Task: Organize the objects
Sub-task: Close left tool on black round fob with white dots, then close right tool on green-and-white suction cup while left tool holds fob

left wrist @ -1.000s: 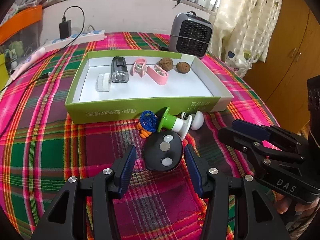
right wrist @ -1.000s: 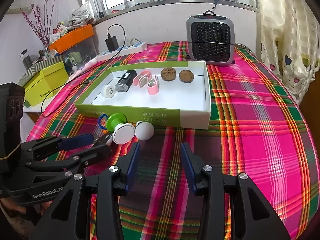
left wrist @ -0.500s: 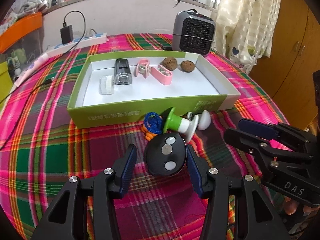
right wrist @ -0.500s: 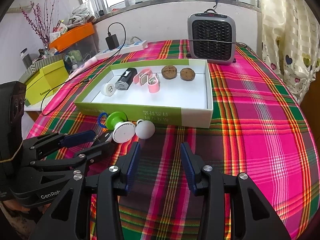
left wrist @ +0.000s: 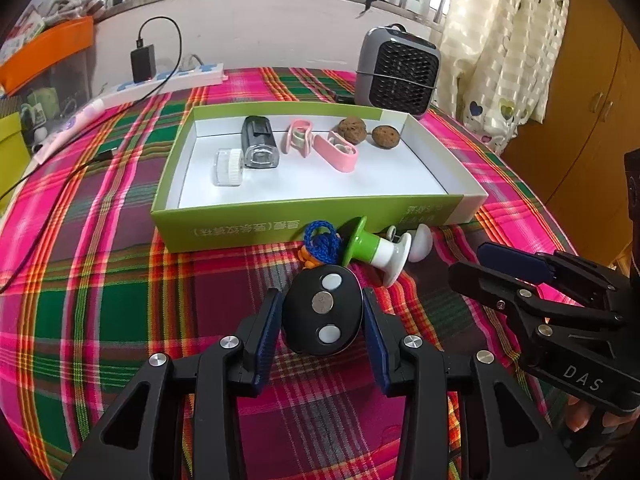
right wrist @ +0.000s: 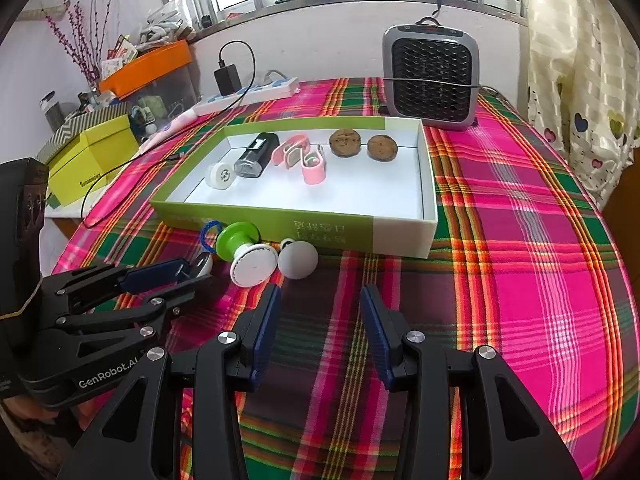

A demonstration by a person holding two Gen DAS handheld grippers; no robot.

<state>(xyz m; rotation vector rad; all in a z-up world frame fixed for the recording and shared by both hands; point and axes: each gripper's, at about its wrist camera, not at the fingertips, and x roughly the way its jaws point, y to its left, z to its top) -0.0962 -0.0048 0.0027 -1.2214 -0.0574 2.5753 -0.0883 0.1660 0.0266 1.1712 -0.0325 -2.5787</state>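
Observation:
My left gripper (left wrist: 322,316) is shut on a black oval remote (left wrist: 323,310) with three round buttons and holds it just above the plaid cloth. A green-and-white spool toy (left wrist: 370,249), a blue cord loop (left wrist: 322,240) and a white ball (left wrist: 420,242) lie in front of the green box (left wrist: 280,224). The box holds a white roll, a black device, two pink clips and two walnuts. My right gripper (right wrist: 320,324) is open and empty, just short of the white ball (right wrist: 298,260) and the spool toy (right wrist: 244,258).
A grey fan heater (right wrist: 432,80) stands behind the box. A power strip with a charger (left wrist: 160,76) lies at the back left. A yellow-green box (right wrist: 92,160) sits off the table's left edge. The plaid cloth (right wrist: 520,260) stretches to the right.
My left gripper's fingers have closed in on the black remote and now grip it. The camera has risen a little. The right gripper has barely moved.

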